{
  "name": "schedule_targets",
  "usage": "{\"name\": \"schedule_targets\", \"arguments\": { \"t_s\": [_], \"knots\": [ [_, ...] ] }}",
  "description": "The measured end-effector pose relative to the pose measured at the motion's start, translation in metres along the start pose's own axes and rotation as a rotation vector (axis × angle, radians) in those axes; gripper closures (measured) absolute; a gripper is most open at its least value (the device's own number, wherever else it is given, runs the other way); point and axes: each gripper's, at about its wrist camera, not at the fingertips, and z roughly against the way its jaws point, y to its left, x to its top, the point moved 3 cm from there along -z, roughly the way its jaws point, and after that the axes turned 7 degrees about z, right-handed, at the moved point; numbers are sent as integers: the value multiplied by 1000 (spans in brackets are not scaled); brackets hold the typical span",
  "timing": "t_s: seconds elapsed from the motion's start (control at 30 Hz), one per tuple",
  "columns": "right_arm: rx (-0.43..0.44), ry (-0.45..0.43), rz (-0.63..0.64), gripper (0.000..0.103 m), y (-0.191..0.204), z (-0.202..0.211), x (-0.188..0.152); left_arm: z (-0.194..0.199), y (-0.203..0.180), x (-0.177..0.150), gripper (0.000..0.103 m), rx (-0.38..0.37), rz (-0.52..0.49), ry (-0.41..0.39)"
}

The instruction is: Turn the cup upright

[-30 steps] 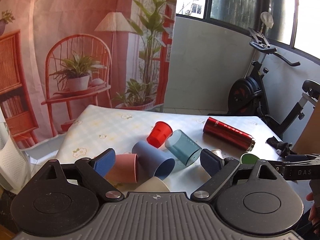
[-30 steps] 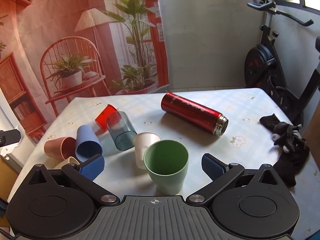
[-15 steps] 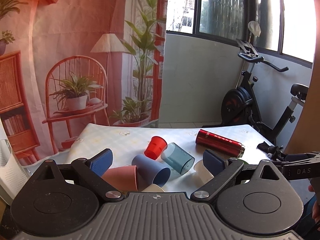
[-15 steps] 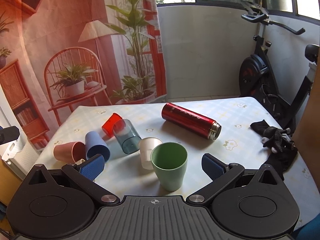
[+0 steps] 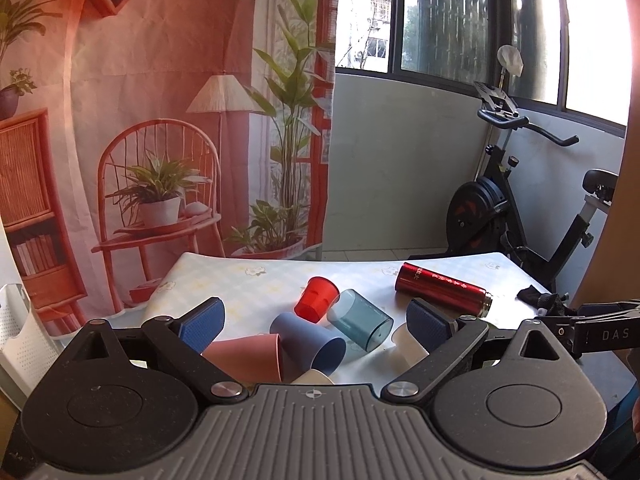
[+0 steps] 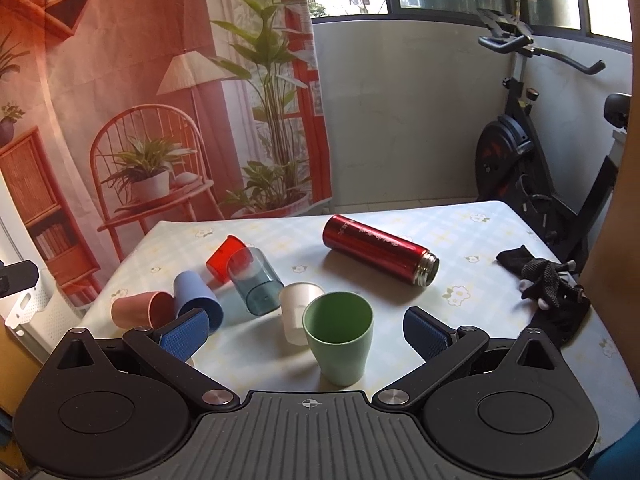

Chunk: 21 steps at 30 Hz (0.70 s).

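A green cup (image 6: 339, 336) stands upright on the table, between and just beyond my open right gripper (image 6: 305, 332). A white cup (image 6: 298, 312) stands behind it. A pink cup (image 6: 138, 313), a blue cup (image 6: 196, 300), a red cup (image 6: 225, 257) and a clear teal cup (image 6: 254, 280) lie on their sides at the left. My left gripper (image 5: 314, 324) is open and empty, held above the pink cup (image 5: 248, 358), blue cup (image 5: 310, 342), red cup (image 5: 317, 299) and teal cup (image 5: 360, 324).
A red thermos (image 6: 380, 249) lies on its side at the back of the table (image 6: 480, 240). Black gloves (image 6: 548, 280) lie at the right edge. An exercise bike (image 6: 532, 152) stands behind the table. A white basket (image 5: 20, 332) stands left of the table.
Both grippers have drawn back and up from the table, so the cups look smaller and farther. The green cup stays upright. No cup has moved.
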Motion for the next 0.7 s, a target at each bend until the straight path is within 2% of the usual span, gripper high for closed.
{"name": "schedule_targets", "arguments": {
  "t_s": [0.7],
  "knots": [
    [0, 4, 2, 0, 1, 3, 3, 8, -1, 2, 4, 6, -5, -12]
  ]
}}
